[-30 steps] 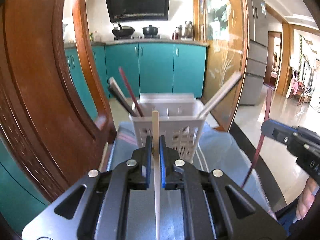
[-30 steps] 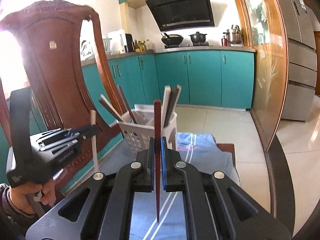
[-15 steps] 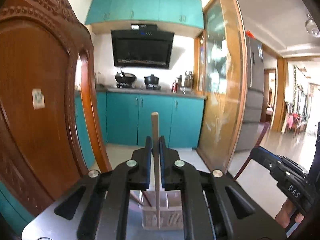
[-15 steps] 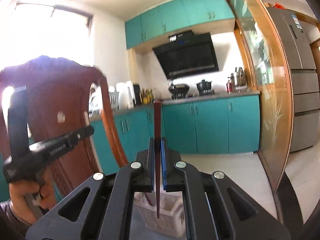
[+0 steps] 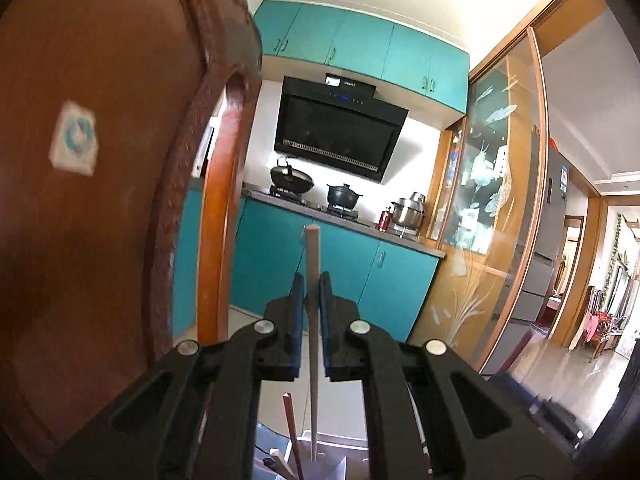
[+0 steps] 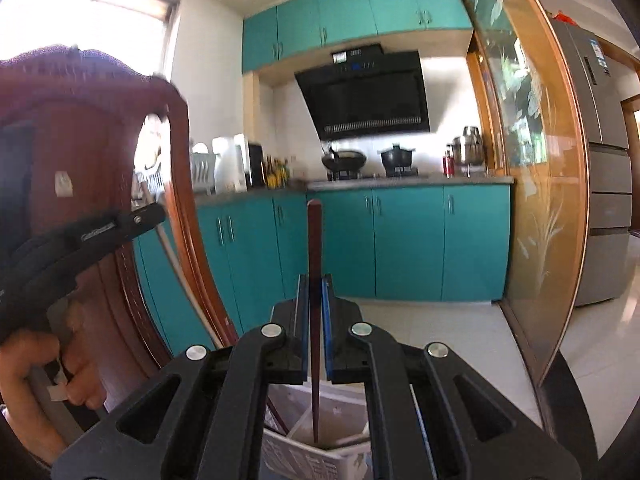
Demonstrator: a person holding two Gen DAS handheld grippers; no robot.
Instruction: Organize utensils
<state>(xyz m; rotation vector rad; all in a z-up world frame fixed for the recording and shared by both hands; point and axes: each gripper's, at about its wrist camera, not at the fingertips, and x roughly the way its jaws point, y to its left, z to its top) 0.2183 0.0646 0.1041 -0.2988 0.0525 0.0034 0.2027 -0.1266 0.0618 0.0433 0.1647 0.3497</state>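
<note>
The left gripper [image 5: 309, 300] has its fingers [image 5: 297, 320] closed on a pale wooden chopstick [image 5: 313, 344], which stands upright between them. The chopstick's thin lower end hangs just above a white basket [image 5: 340, 466] at the bottom edge of the left wrist view; a dark red chopstick [image 5: 291, 428] already leans in that basket.

The right gripper [image 6: 315, 300] has its fingers [image 6: 302, 320] clamped on a reddish-brown chopstick [image 6: 315, 304], also upright. Its tip points down into an open compartment of the white basket [image 6: 316, 460] directly below. In the right wrist view the left gripper [image 6: 132, 220] shows at the left, held by the person's hand [image 6: 44, 364], in front of a carved wooden chair back [image 6: 100, 152].
</note>
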